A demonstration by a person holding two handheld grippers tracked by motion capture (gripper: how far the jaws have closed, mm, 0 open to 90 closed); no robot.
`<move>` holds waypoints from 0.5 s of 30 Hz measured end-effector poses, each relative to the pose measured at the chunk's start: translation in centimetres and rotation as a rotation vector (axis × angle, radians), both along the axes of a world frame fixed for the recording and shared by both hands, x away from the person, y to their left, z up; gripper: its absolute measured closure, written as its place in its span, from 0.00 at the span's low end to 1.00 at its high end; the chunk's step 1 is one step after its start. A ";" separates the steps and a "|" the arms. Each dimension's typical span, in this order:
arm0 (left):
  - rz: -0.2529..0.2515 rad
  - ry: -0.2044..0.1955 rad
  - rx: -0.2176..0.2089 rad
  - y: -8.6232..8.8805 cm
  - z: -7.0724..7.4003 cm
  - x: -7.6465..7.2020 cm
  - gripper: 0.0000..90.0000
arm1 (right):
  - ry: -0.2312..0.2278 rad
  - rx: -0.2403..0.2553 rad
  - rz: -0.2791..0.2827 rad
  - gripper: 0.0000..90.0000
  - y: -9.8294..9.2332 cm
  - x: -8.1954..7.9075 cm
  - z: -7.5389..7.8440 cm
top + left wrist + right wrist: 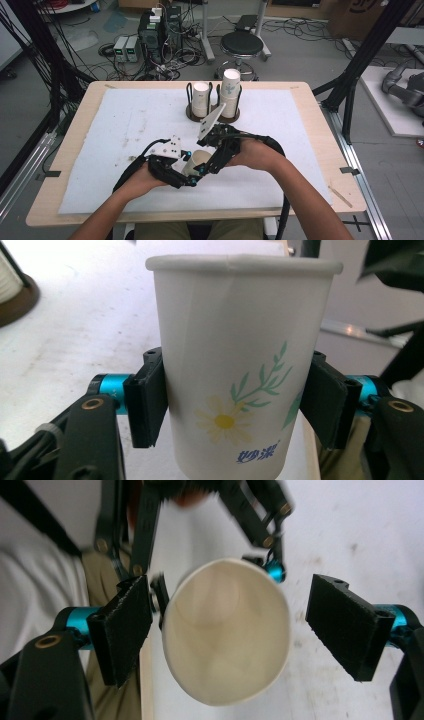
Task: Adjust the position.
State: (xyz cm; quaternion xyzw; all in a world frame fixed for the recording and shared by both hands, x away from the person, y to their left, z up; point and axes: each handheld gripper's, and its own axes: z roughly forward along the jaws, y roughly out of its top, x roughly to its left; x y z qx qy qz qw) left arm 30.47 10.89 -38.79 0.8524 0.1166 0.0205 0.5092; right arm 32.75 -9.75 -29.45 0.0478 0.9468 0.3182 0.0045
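Cup: a paper cup (235,375) with a printed daisy and green sprig, held just above the white mat (125,130) near the table's front edge, between the two hands.
Cup's long axis: upright in the left gripper view, rim on top and base below; in the right gripper view the open mouth (227,630) faces that camera, so the right gripper looks roughly down the axis into the cup.
Left gripper (235,405): pinching the cup across its lower wall, one black pad (147,405) flat on each side; the wall looks barely dented, though the far pad is partly hidden by the cup.
Right gripper (230,630): spread wide, pads standing off either side of the rim with clear mat showing on the right side; the left pad (122,627) sits close to the rim, and the blur leaves it unclear whether it brushes it.
Nearer hand: both are at the cup; the left has it, the right hovers over its mouth.
Relation that matters: the cup lies straight ahead of the right gripper and between its pads, so a grip there would fall on the rim, crosswise to the left one.
Cup holder (212,107): well apart at the table's far side, with two stacks of cups (231,90) in its wire posts.
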 end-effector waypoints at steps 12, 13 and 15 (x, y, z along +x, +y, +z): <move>0.172 -0.018 -0.159 3.5 -1.6 0.3 0.37 | -0.021 0.280 -0.203 0.21 -5.8 0.6 -1.2; 0.187 -0.019 -0.175 3.9 -1.7 0.3 0.37 | -0.021 0.289 -0.227 0.21 -6.5 0.6 -1.6; 0.218 -0.028 -0.205 4.6 -1.9 0.2 0.37 | -0.021 0.317 -0.277 0.21 -7.7 0.5 -2.6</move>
